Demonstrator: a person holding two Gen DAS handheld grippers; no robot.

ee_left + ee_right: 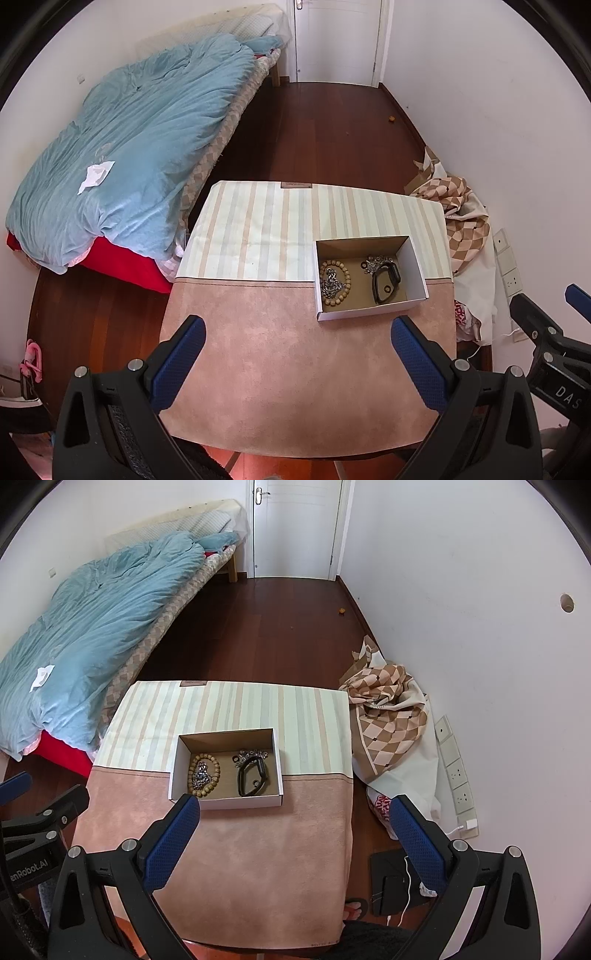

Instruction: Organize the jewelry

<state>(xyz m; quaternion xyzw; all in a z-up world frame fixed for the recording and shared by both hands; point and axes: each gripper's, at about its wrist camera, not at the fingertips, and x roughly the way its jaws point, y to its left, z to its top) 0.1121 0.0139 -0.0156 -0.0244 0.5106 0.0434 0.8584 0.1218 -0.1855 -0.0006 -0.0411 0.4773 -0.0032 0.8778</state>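
Cardboard box (225, 801) near the worktop's (258, 867) right edge holds a beaded bracelet (204, 771), chains and a black band (251, 777); both hand-held grippers, left (297, 363) and right (293, 843), hover wide open, empty.

bed: left of the table (295, 369), along the left wall, covered by a rumpled blue duvet (140, 140)
paper scrap (95, 176): white, crumpled, lying on the duvet
red sheet (122, 264): pokes out under the duvet at the bed corner nearest the table
door (295, 528): white, shut, far end of the room past the table
floor (266, 635): dark wood, with a tiny orange bit (342, 610) near the right wall
checkered cloth (388, 709): tan and cream heap, just right of the table against the wall
outlets (456, 771): row low on the wall, right of the table
pink thing (31, 360): on the floor, far left of the table, can't tell what it is
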